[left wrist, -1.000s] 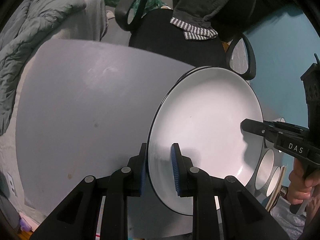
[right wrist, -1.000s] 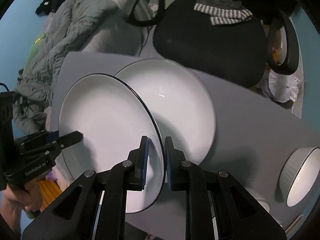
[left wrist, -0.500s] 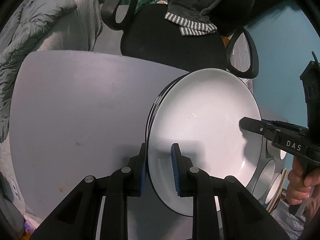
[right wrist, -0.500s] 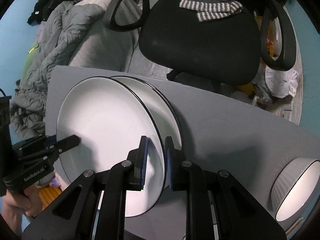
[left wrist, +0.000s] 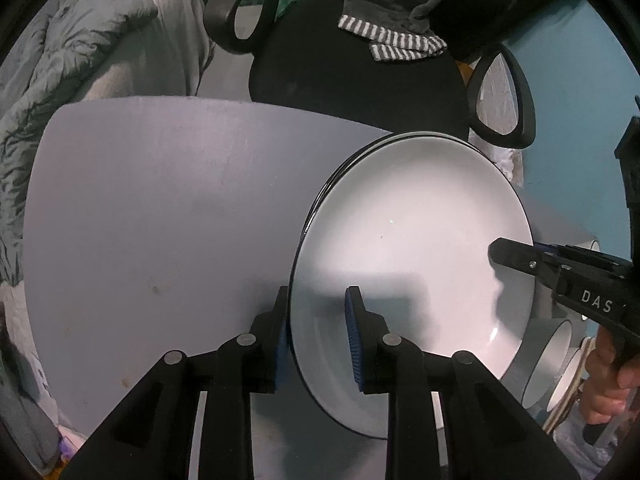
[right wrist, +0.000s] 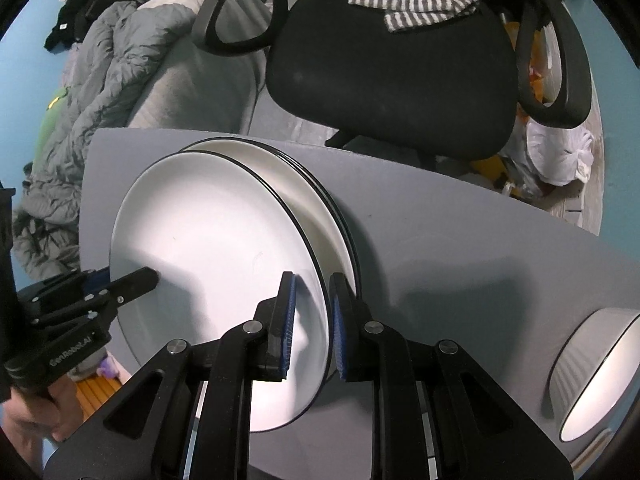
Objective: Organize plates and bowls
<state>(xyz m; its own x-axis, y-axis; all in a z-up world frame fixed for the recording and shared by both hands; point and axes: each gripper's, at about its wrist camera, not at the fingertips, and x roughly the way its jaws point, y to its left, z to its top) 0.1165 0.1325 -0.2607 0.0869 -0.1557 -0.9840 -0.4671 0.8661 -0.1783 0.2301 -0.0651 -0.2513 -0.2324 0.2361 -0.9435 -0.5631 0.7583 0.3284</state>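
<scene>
Both grippers clamped on the same white plate, one on each side of its rim. Left gripper pinches the rim with one blue pad under the plate and one on its top face; right gripper does the same on the opposite rim. In the left wrist view the right gripper's finger reaches onto the plate from the right; in the right wrist view the left gripper's finger comes in from the left. Plate is tilted, sitting over a stack of plates near the far edge of the grey table; far rim looks close to the stack, can't tell if touching. Ribbed bowl with white inside lies on its side near the table's right edge, well apart from the plates. Black office chair beyond the far edge, striped cloth draped on it.
</scene>
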